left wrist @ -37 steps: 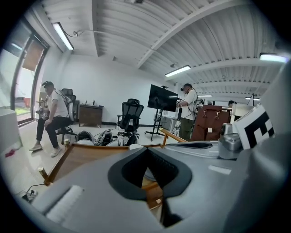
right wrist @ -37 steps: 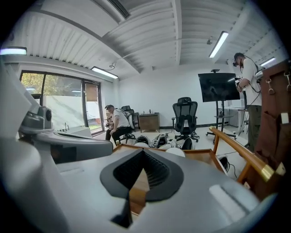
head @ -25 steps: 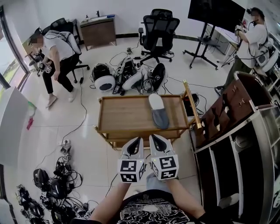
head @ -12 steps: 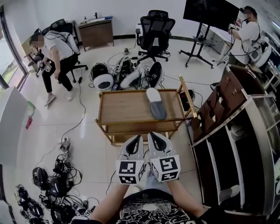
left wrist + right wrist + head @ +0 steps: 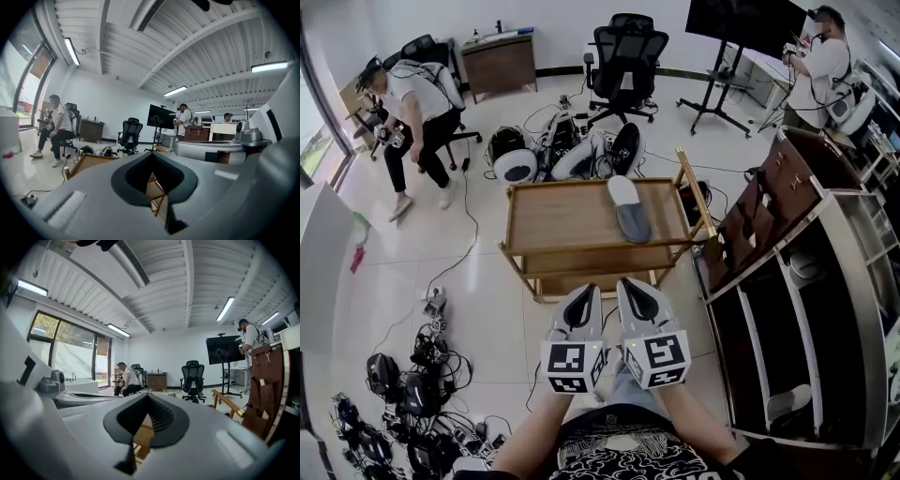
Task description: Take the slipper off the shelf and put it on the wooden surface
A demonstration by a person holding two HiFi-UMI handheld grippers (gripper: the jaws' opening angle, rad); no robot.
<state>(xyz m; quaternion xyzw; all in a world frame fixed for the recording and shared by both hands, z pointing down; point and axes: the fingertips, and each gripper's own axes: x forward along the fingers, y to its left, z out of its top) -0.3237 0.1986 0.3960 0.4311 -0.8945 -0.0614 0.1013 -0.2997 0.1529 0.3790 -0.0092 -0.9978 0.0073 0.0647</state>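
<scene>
Slipper on wooden cart; both grippers empty at the cart's near side.
Left gripper (image 5: 587, 292) and right gripper (image 5: 630, 284): side by side just short of the wooden cart (image 5: 562, 214), jaws pressed together on nothing. Slipper (image 5: 629, 209): flat on the cart's top, right half, grey end nearer, white end farther. Shelf unit (image 5: 855, 281): right of the cart. Black office chair (image 5: 623, 56): beyond the cart.

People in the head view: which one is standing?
The person at the top right, upright near the black screen; the other person, top left, is seated, bent forward.
</scene>
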